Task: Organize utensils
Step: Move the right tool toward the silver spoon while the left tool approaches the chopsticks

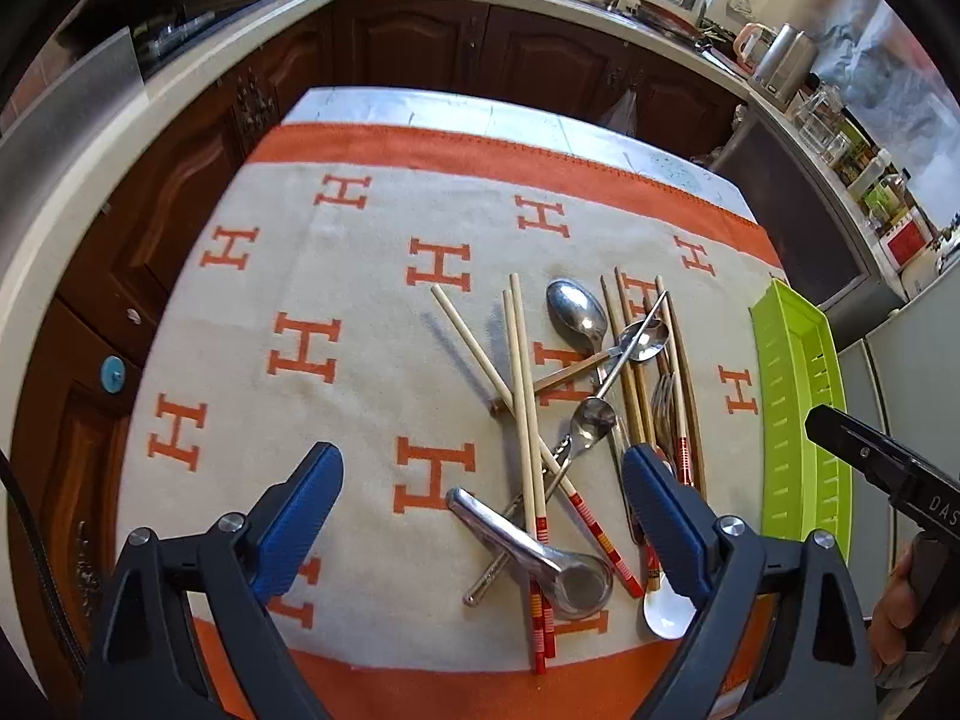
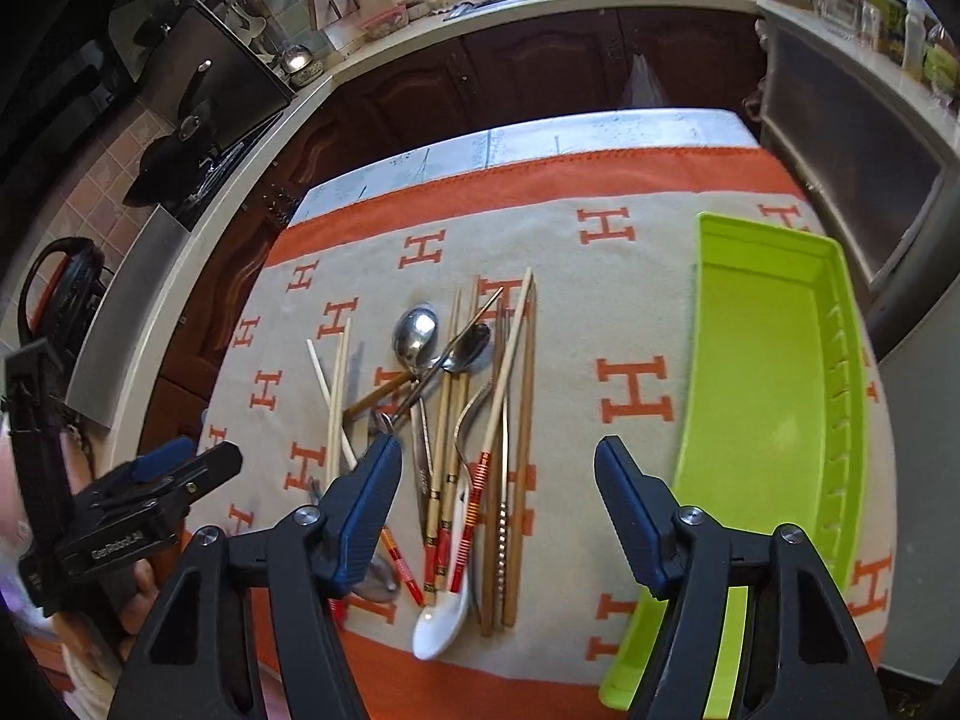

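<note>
Both my left gripper [image 1: 483, 483] and right gripper [image 2: 498, 477] hang spread wide, holding nothing. Spoons, fork and chopsticks [image 2: 456, 438] lie jumbled on the blanket [image 2: 600, 312]; the green tray [image 2: 774, 372] beside them stands bare, so sorting hasn't begun.

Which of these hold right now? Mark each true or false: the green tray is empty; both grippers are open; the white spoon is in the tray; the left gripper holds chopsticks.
1. The green tray is empty. True.
2. The left gripper and right gripper are open. True.
3. The white spoon is in the tray. False: it lies on the cloth in the utensil pile.
4. The left gripper holds chopsticks. False: it holds nothing.
</note>
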Motion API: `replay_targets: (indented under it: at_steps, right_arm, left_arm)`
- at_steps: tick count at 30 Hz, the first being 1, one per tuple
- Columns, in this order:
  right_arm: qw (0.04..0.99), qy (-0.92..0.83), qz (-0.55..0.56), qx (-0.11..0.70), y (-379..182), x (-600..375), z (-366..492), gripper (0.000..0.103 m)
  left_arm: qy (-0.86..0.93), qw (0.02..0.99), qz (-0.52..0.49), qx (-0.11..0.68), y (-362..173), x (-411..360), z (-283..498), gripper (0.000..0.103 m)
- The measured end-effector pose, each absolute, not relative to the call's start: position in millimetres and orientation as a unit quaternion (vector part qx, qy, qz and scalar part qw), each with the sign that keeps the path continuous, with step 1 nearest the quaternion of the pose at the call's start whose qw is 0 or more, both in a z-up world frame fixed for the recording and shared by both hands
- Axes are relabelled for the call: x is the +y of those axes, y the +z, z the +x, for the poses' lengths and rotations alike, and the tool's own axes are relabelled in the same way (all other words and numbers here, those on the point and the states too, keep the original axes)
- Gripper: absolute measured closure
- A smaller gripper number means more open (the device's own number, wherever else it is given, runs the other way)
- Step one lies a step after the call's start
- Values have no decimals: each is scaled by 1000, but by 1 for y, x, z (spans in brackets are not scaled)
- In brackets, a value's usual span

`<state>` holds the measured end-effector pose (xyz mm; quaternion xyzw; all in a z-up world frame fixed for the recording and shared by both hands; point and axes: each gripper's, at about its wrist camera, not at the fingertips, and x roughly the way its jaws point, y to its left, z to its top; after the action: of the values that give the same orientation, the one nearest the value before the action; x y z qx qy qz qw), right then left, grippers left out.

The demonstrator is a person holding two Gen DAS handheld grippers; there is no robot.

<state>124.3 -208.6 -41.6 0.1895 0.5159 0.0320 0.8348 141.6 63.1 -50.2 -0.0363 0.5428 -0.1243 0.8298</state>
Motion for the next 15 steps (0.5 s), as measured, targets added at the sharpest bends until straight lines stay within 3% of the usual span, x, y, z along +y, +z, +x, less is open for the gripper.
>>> replay_targets:
  at_steps: [3,9,13,15]
  right_arm:
    - [828,48,193,525,-48,-203,138,42]
    - [810,64,206,545,-73,-191,149,44]
    - [799,71,209,559,-93,-186,148,44]
    - [792,81,212,567,-100,-182,148,44]
  left_arm:
    - [-143,809,-53,567,-68,65,157,33]
    - [-190,780,-80,590,-97,55,169,60]
    - [-204,764,-87,605,-114,47,171,73]
    - [-207,759,-90,611,-119,46,171,73]
